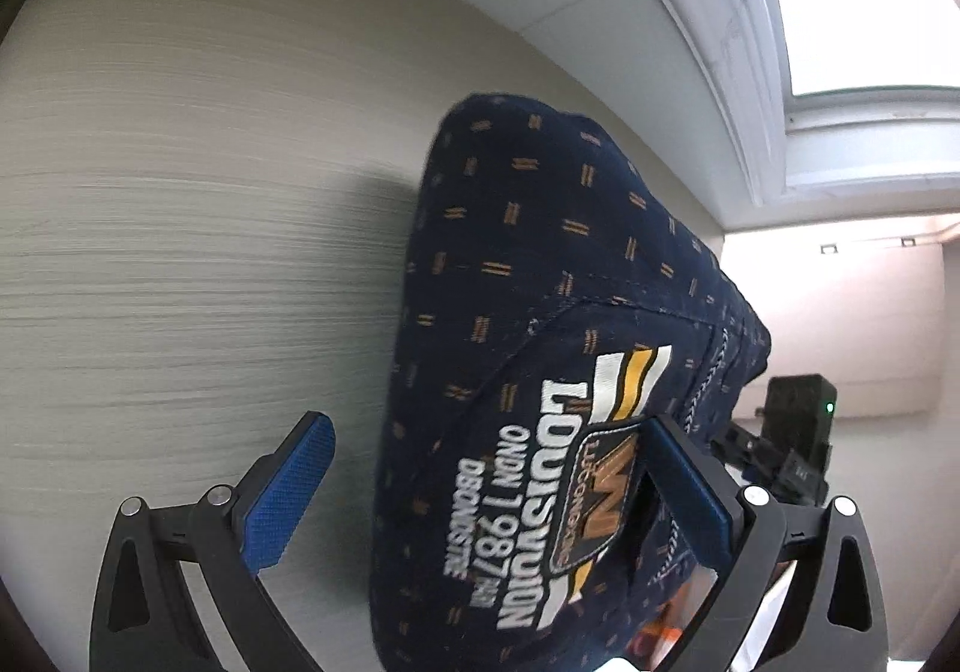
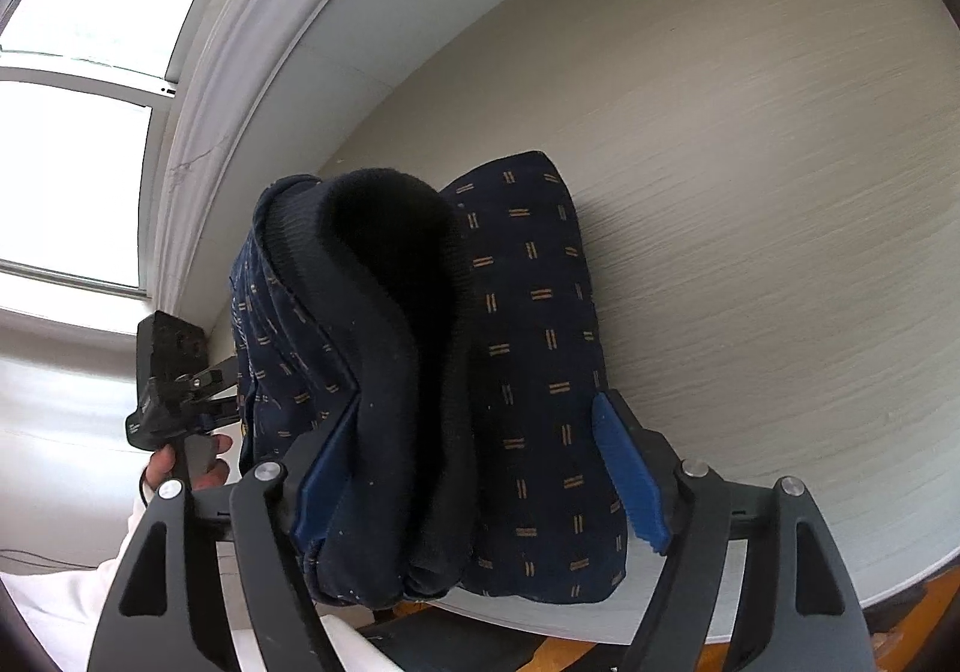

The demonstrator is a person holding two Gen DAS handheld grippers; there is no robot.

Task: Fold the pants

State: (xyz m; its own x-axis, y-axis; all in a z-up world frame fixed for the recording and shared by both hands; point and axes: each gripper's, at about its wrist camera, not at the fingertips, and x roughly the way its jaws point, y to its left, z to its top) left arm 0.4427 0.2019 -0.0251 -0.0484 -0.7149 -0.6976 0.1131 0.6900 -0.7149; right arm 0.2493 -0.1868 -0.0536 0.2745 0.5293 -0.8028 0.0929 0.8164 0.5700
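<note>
Pale wood-grain desk (image 2: 750, 204) near a window (image 2: 66, 162) — folded navy pants (image 2: 528, 372) lay between 2 wide-open grippers, left (image 1: 480, 498) and right (image 2: 480, 486), neither gripping.

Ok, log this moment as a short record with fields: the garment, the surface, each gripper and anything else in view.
garment: navy pants with small orange dashes, folded into a compact bundle, white lettering and a striped patch on one face
surface: pale woodgrain table, bundle near its edge
left gripper: open, blue pads either side of the bundle's end
right gripper: open, jaws straddling the bundle, right pad apart from the cloth
background: bright window with white frame
person: hand on the left gripper's handle, white sleeve
</note>
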